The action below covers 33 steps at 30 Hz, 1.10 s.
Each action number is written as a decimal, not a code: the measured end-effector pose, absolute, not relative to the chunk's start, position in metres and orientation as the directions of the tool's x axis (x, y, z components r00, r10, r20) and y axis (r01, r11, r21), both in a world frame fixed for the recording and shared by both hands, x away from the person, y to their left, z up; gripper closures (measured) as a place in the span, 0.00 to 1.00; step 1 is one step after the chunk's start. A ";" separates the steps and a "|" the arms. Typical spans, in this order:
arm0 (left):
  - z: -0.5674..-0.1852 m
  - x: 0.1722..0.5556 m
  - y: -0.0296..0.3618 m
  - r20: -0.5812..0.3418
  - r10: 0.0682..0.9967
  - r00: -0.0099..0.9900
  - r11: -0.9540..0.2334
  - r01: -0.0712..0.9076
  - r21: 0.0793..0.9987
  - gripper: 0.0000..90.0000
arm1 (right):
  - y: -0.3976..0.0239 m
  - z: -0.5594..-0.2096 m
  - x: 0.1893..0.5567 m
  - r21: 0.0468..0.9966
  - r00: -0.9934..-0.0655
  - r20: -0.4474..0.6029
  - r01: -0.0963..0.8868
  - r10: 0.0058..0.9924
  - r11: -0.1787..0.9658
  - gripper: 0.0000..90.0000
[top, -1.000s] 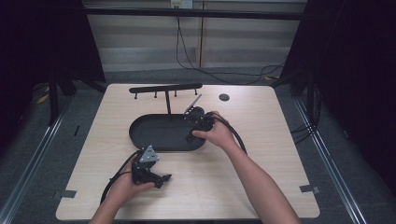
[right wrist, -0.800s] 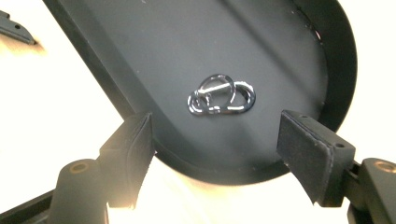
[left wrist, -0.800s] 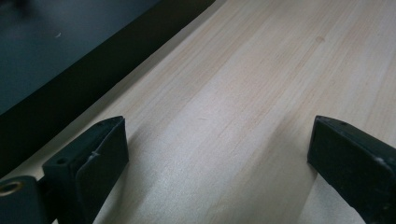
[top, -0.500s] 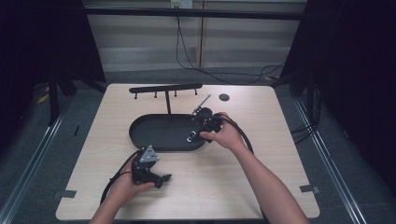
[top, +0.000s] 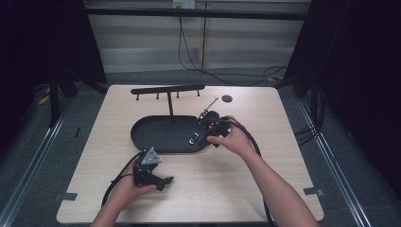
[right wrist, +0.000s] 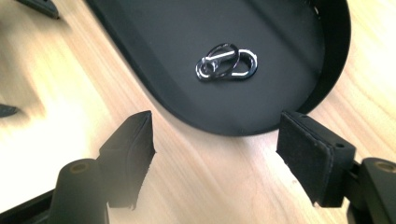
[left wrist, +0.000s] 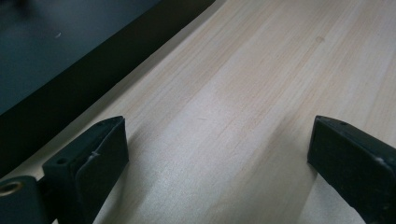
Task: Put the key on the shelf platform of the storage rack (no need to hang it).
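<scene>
A small silver carabiner clip [right wrist: 227, 63] lies inside a black oval tray [top: 156, 137], near its right end [top: 194, 138]. My right gripper [top: 209, 129] hovers at that end of the tray. Its jaws are open with nothing between them [right wrist: 215, 135], over bare wood just outside the tray rim [right wrist: 224, 127]. My left gripper [top: 166, 181] rests on the table in front of the tray. It is open and empty [left wrist: 219, 140], with the tray's dark wall [left wrist: 70, 88] to its upper left.
A black rack with hooks [top: 168, 90] stands behind the tray. A small black disc [top: 227, 98] and a thin metal rod [top: 208, 108] lie at the back right. Cables trail from both grippers toward the table's front edge.
My right hand and gripper have shifted to the right, from over the tray to its right end. The left gripper has stayed put.
</scene>
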<state>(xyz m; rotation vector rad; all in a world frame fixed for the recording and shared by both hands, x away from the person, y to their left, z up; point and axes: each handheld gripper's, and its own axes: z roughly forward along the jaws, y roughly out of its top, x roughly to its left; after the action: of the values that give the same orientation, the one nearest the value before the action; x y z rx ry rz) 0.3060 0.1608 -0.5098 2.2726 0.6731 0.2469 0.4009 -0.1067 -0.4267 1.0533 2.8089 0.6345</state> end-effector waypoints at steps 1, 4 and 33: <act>-0.510 0.306 0.161 -0.024 0.536 0.844 -0.588 0.393 0.707 0.05 | -0.108 -0.427 0.400 0.405 -0.765 0.072 0.609 0.640 0.682 0.30; -0.510 0.306 0.161 -0.023 0.536 0.844 -0.588 0.393 0.706 0.05 | -0.111 -0.426 0.397 0.401 -0.763 0.073 0.612 0.642 0.682 0.30; -0.510 0.306 0.161 -0.023 0.536 0.844 -0.588 0.393 0.707 0.05 | -0.151 -0.422 0.376 0.383 -0.763 0.081 0.618 0.642 0.686 0.30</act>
<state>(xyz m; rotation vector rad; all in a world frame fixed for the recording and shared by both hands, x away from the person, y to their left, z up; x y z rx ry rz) 0.3060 0.1607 -0.5098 2.2723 0.6721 0.2476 0.3764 -0.1513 -0.4221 1.0585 2.8296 0.6099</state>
